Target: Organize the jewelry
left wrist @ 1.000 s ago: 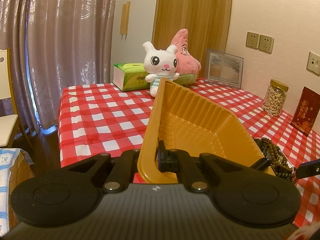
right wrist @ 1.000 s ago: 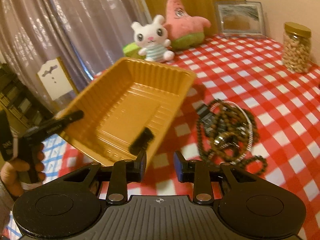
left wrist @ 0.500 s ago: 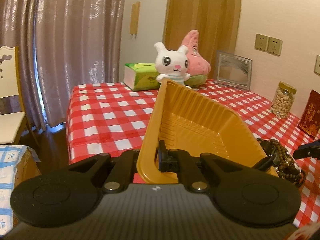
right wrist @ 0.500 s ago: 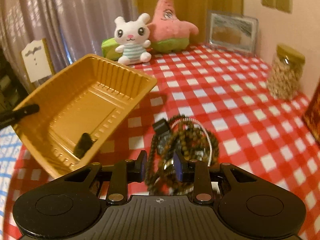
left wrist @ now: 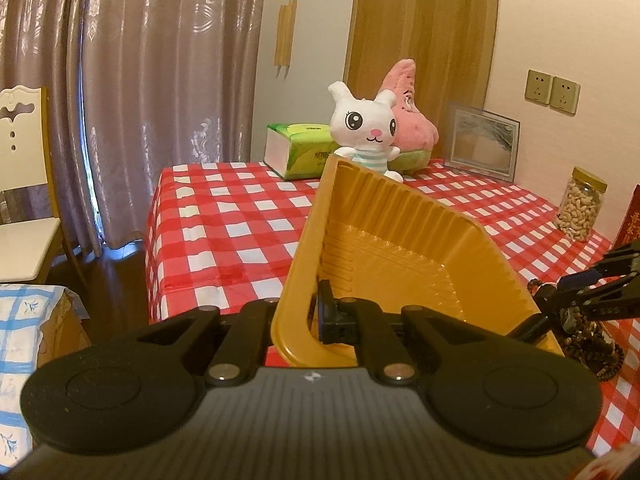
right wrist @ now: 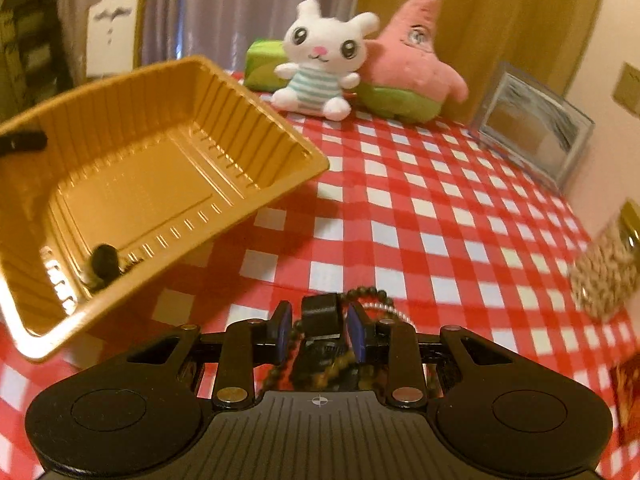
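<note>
A gold plastic tray [left wrist: 400, 240] hangs tilted above the red checked table, and my left gripper [left wrist: 316, 312] is shut on its near rim. In the right wrist view the same tray [right wrist: 140, 168] is at the left, with a left fingertip [right wrist: 102, 264] inside its wall. My right gripper [right wrist: 320, 328] is low over a pile of dark bead bracelets [right wrist: 368, 294]. It stands open, with a black piece [right wrist: 320, 314] of the pile between its blue pads. The left wrist view shows the right gripper [left wrist: 592, 288] over the beads [left wrist: 596, 352], just right of the tray.
At the table's far end stand a white rabbit plush [right wrist: 320, 64], a pink star plush [right wrist: 408, 64] and a green tissue box [left wrist: 300, 152]. A picture frame [right wrist: 532, 128] leans on the wall. A jar of nuts [left wrist: 580, 208] is at the right, a white chair [left wrist: 24, 184] left of the table.
My right gripper has swung right from the tray and dropped onto the bead pile, which now lies between its fingers. The left gripper still holds the tilted tray in place.
</note>
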A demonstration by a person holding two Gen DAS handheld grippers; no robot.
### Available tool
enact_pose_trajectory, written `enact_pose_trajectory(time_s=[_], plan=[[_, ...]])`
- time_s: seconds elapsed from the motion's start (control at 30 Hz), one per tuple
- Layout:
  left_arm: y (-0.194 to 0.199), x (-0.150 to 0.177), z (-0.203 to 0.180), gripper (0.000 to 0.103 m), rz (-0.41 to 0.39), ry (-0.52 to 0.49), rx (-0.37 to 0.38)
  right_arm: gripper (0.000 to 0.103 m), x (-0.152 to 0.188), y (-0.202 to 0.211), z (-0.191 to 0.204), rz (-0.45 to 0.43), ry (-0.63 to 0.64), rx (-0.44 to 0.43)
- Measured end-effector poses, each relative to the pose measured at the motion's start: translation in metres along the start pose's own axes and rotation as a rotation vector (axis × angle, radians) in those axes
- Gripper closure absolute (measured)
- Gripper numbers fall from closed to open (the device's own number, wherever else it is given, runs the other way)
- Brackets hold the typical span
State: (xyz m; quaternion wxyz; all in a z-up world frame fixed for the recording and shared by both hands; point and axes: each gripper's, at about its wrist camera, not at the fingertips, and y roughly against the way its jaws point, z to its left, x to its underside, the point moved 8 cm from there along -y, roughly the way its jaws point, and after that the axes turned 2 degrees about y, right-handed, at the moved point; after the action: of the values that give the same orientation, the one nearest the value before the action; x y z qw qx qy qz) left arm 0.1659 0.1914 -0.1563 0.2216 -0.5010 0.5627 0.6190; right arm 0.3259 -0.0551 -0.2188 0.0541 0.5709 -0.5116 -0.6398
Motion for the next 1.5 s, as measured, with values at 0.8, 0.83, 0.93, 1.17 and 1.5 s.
enact_pose_trajectory(time_s=[0.8, 0.83, 0.93, 1.17, 1.5], plan=[[-0.002, -0.002, -0.002, 0.098, -0.003, -0.011, 0.007, 0.082, -0.029, 0.090, -0.025, -0.191, -0.419, -0.145], [-0.002, -0.002, -0.003, 0.098, -0.004, -0.011, 0.005, 0.082, -0.034, 0.097, -0.019, -0.197, -0.420, -0.155], [-0.001, -0.002, -0.004, 0.098, -0.003, -0.010, 0.004, 0.082, -0.049, 0.109, 0.003, -0.205, -0.414, -0.187], [0.000, -0.002, -0.006, 0.098, 0.002, -0.019, 0.000, 0.082, -0.080, 0.103, 0.072, -0.202, -0.389, -0.281], [0.005, -0.001, -0.009, 0.098, 0.007, -0.025, -0.009, 0.082, -0.081, 0.050, 0.128, -0.131, -0.346, -0.238]])
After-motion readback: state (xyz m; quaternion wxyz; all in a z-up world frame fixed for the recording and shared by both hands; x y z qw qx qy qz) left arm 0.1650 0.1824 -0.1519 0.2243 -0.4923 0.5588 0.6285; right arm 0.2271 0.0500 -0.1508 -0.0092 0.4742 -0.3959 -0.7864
